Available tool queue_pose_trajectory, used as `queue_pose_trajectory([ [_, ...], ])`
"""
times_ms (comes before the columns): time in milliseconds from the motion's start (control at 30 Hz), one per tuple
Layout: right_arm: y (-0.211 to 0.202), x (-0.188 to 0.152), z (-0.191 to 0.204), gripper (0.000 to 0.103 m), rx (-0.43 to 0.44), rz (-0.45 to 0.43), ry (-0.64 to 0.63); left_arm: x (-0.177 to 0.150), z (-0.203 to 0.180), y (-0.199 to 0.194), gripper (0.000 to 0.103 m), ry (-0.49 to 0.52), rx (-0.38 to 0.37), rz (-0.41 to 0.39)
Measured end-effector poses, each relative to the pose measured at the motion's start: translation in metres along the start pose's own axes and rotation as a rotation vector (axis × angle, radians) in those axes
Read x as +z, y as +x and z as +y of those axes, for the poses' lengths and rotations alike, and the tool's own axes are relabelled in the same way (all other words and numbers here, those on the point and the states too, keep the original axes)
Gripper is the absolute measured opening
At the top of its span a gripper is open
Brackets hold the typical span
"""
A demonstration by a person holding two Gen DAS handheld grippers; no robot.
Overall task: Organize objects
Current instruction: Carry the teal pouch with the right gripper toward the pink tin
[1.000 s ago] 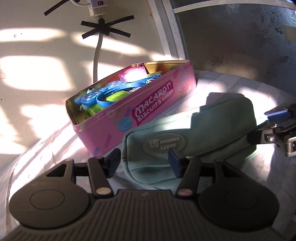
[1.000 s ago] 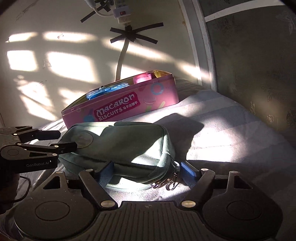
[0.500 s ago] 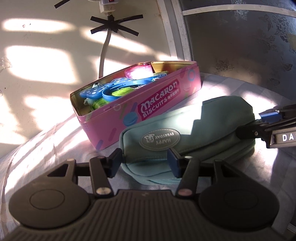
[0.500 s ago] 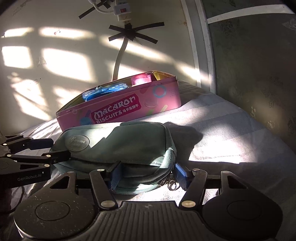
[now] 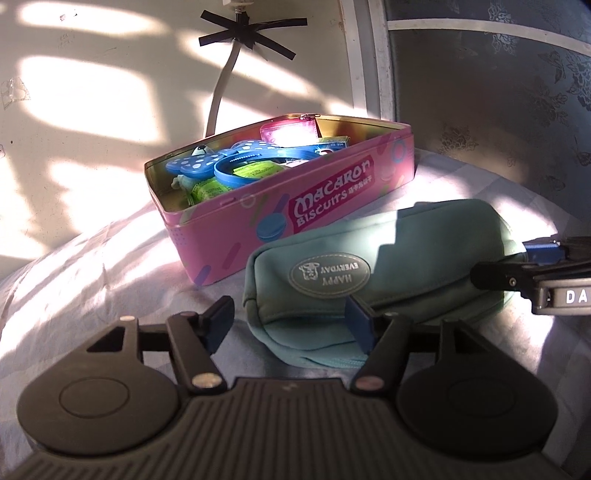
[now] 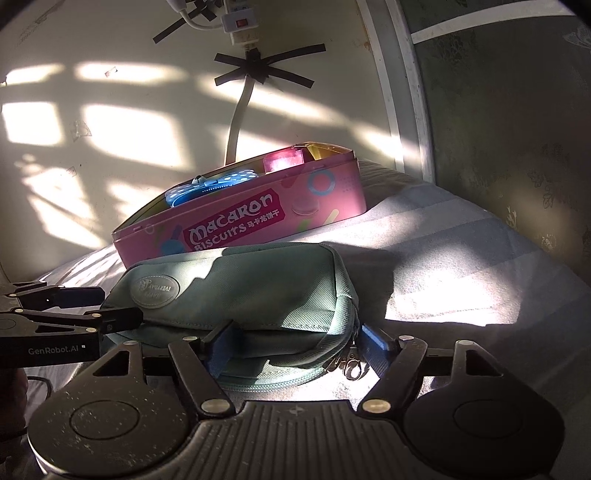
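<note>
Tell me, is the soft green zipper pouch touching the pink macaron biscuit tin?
Cannot tell. In both wrist views the green zipper pouch overlaps the pink biscuit tin's front wall, hiding any contact or gap.

Rear wall [image 5: 92,122]: cream plaster, marked by bright window-shaped sun patches crossed with darker shadow bars. A white cable [image 6: 238,122] runs down it, fixed by crossed strips of black tape [image 6: 264,70]; a white power strip [image 6: 240,22] hangs above. To the right, a white frame [image 5: 371,59] borders a dark floral-patterned panel [image 5: 498,81]. Work surface: pale cloth [image 6: 461,258], wrinkled, part sunlit, part shaded.
</note>
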State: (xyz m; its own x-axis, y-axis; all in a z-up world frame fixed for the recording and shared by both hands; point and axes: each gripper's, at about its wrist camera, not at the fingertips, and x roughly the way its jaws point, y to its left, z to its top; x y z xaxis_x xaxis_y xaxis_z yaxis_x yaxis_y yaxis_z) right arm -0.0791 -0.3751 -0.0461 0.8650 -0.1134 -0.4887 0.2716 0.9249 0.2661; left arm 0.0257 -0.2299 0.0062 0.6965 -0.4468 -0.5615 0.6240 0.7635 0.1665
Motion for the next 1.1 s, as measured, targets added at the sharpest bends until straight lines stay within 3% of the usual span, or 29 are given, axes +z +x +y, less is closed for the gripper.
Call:
queue_pose_trajectory([
  [167,0.001,-0.001,0.004,0.074,-0.009,-0.005,-0.012,-0.001,0.002,0.0,0.072,-0.004,0.001,-0.004],
  [367,0.004,-0.003,0.01,0.079,-0.028,-0.01,-0.045,-0.002,0.011,0.003,0.082,-0.046,-0.003,-0.003],
  [933,0.0,-0.004,0.009,0.087,-0.034,0.009,-0.064,0.005,0.03,0.0,0.076,-0.123,-0.021,-0.024],
  [1100,-0.002,-0.004,0.008,0.087,-0.049,0.016,-0.056,-0.003,0.037,0.017,0.077,-0.198,-0.151,0.043],
])
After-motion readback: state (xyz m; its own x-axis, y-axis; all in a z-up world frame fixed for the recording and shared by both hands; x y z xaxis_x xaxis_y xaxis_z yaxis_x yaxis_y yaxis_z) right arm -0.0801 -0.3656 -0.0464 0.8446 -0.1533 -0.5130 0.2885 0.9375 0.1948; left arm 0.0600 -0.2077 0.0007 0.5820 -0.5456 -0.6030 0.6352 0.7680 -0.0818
